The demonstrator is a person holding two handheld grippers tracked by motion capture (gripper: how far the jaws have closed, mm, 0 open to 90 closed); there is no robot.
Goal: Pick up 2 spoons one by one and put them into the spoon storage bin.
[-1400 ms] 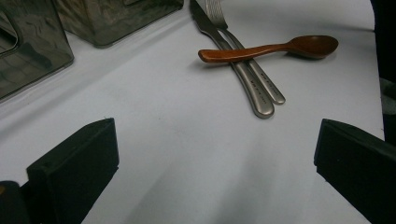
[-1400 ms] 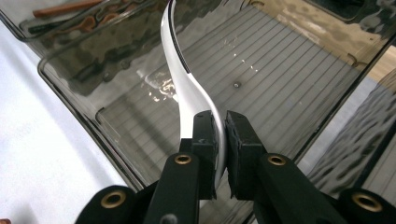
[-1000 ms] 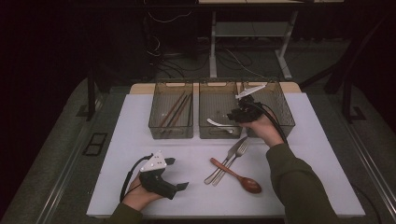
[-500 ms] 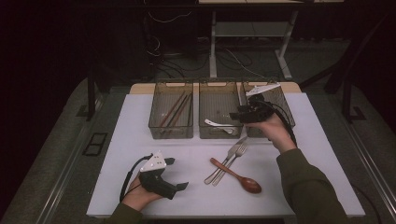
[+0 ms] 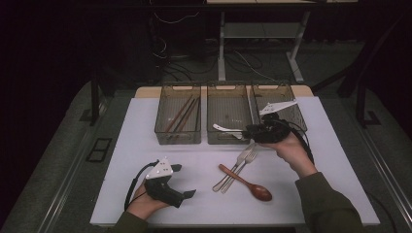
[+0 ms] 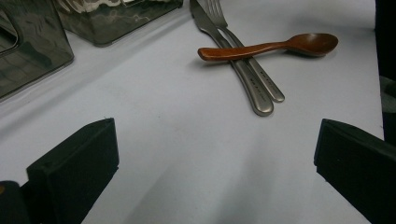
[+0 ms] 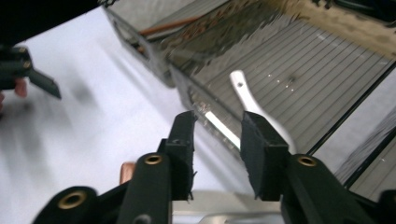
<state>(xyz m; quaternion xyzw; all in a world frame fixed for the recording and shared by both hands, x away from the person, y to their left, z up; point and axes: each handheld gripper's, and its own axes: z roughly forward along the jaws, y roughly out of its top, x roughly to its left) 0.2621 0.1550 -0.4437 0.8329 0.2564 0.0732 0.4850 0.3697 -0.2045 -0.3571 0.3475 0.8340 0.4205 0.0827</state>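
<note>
Right tool [image 5: 247, 132] is held by the person's right hand at the front right corner of the middle bin [image 5: 228, 88], jaws pointing across that bin's front wall.
- In the right gripper view, the right tool [image 7: 217, 122] shows a clear gap between its two pads.
- The jaws have just been closing.
- Nothing sits between them; through the gap I see the middle bin's front wall and ribbed floor.
- State: partly closed, empty, gripping nothing.

White spoon [image 5: 224, 128] lies inside the middle bin, near its front wall, just beyond the right tool's tips.
- In the right gripper view, the white spoon [image 7: 254, 100] lies on the bin floor, handle end away from the jaws.
- Its near end is hidden behind one jaw.

Left tool [image 5: 185, 180] rests on the counter [image 5: 121, 160], well in front of the middle bin and off to its left.
- In the left gripper view, the left tool [image 6: 215, 149] has its jaws spread wide over bare counter.
- It is open and holds nothing.

Other items, placed from the middle bin:
- Left bin [image 5: 177, 140] is just beside it on the left and holds chopsticks [image 5: 182, 114].
- Right bin [image 5: 272, 88] is just beside it on the right, partly covered by the right tool and hand. I cannot tell its contents.
- Steel cutlery [image 5: 238, 166], two pieces side by side with at least one a fork, lies on the counter in front of it.
- A wooden spoon [image 5: 245, 183] lies across the cutlery handles, touching them. The crossing is plain in the left gripper view: wooden spoon [image 6: 266, 46] on top, steel cutlery [image 6: 254, 81] beneath.
</note>
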